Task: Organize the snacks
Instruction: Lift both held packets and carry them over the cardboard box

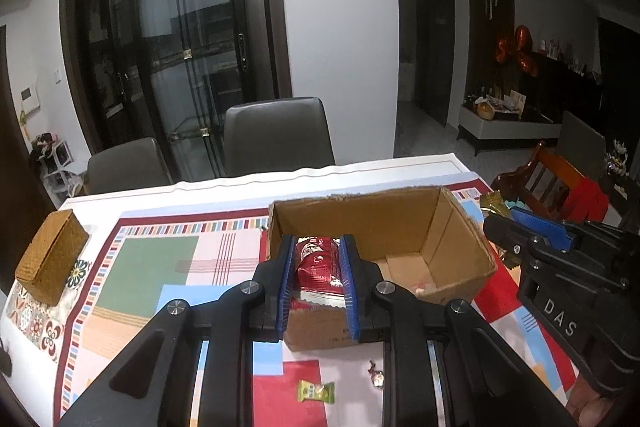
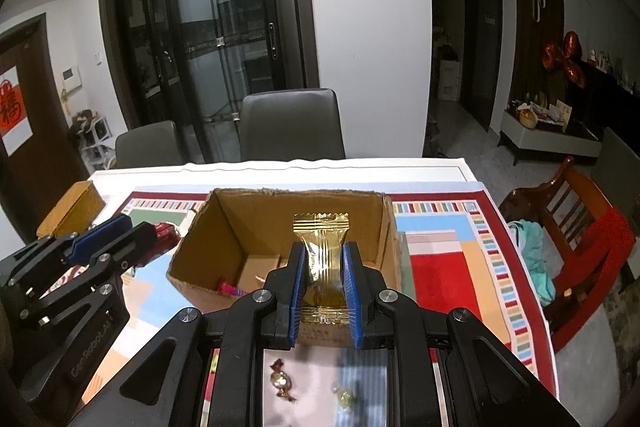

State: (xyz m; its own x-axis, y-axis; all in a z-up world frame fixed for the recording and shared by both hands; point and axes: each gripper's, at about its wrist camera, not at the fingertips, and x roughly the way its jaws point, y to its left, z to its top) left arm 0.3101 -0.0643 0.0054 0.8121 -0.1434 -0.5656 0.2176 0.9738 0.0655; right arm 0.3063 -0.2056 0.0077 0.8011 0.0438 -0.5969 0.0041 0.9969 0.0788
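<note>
An open cardboard box (image 1: 460, 227) (image 2: 224, 227) stands on the patterned tablecloth. My left gripper (image 1: 318, 251) is shut on a red snack packet (image 1: 318, 263) and holds it over the box's near left rim. My right gripper (image 2: 323, 259) is shut on a gold snack packet (image 2: 322, 247) and holds it over the box's near edge. Small sweets lie in the box bottom (image 1: 420, 289) (image 2: 230, 289). Loose candies lie on the cloth in front of the box: a green one (image 1: 316, 391), a brown one (image 1: 376, 377) (image 2: 282, 383) and a yellowish one (image 2: 345, 397).
A woven tan box (image 1: 52, 259) (image 2: 74, 213) sits at the table's left. Two grey chairs (image 1: 278, 137) (image 2: 146, 145) stand behind the far edge. A wooden chair with red cloth (image 2: 580, 227) stands at the right. Each gripper shows in the other's view (image 1: 560, 267) (image 2: 80, 267).
</note>
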